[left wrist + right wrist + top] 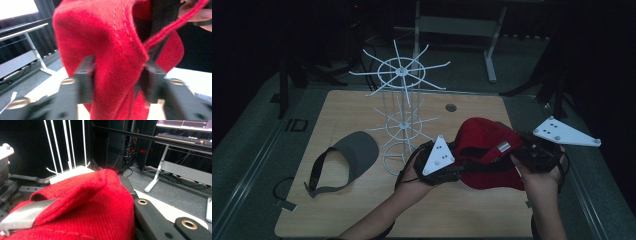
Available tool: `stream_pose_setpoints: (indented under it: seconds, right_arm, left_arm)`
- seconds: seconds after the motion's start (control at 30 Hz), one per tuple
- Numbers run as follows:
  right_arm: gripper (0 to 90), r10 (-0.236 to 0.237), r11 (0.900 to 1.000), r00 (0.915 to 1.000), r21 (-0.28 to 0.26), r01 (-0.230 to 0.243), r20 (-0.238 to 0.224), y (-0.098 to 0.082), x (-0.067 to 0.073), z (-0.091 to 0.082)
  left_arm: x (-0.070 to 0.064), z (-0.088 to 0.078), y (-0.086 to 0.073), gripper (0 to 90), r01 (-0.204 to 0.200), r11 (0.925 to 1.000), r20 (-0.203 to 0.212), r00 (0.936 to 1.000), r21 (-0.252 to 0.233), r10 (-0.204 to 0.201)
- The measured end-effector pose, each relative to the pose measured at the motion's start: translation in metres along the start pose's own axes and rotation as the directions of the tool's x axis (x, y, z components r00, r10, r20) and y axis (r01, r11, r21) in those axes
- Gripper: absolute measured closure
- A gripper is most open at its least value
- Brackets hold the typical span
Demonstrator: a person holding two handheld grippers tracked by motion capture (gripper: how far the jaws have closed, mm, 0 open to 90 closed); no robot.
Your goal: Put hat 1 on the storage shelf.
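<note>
- left gripper [451, 167] has its jaws clamped on a fold of the red cap [489, 150]. In the left gripper view both black pads press into the fabric from either side, so it's gripping, not just hovering.
- right gripper [526, 154] is closed on the cap's far side. In the right gripper view the red knit bunches right against its jaw.
- so the cap hangs between the two grippers, held up off the table. Its long axis runs roughly left to right from one gripper to the other, crown up and away from the person.
- the white wire rack [403, 112] stands just beyond and to the left of the cap, so the left gripper is the nearer one. My guess is that's where the cap goes next.
- a grey visor [347, 160] lies flat on the wooden table [362, 210], left of the rack.
- the room's dark, with desk legs and cables at the back.
</note>
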State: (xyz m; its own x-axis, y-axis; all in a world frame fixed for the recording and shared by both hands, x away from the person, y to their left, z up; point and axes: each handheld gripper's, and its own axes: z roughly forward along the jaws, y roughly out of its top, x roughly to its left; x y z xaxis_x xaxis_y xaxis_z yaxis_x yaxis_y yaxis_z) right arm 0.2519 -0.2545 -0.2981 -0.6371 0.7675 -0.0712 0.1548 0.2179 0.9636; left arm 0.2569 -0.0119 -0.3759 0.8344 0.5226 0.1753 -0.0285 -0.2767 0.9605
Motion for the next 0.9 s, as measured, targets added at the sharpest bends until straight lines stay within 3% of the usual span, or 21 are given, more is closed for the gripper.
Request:
stream_pose_setpoints:
  seconds: [0.1,0.2,0.4,0.53,0.7,0.9]
  right_arm:
    - [89.1,0.0,1.0,1.0,-0.002,0.0,0.006,-0.001,-0.001,-0.002]
    - [89.0,0.001,1.0,1.0,-0.003,-0.001,0.007,-0.003,-0.001,-0.003]
    - [89.0,0.014,1.0,0.9999,-0.009,-0.014,0.008,-0.011,-0.001,-0.007]
    - [89.0,0.019,1.0,0.9997,0.001,-0.02,0.012,-0.018,0.0,-0.01]
    - [88.8,0.034,0.999,0.9994,-0.002,-0.034,0.003,-0.028,0.001,-0.015]
    - [88.3,0.037,0.999,0.9993,-0.001,-0.037,-0.005,-0.037,0.005,-0.025]
  left_arm:
    - [0.002,-0.001,0.004,73.7,0.007,1.0,-0.029,0.9996,-0.004,-0.007]
    - [0.003,-0.003,0.008,83.4,0.026,0.9996,-0.047,0.9986,-0.012,-0.027]
    - [0.003,-0.002,0.015,86.7,-0.007,1.0,-0.088,0.9961,-0.001,0.007]
    - [0.006,-0.001,0.02,87.2,0.009,1.0,-0.081,0.9967,0.0,-0.009]
    - [0.004,-0.003,0.027,87.4,-0.018,0.9998,-0.089,0.9959,0.01,0.019]
    - [0.003,-0.002,0.035,87.6,-0.023,0.9997,-0.066,0.9975,0.0,0.023]
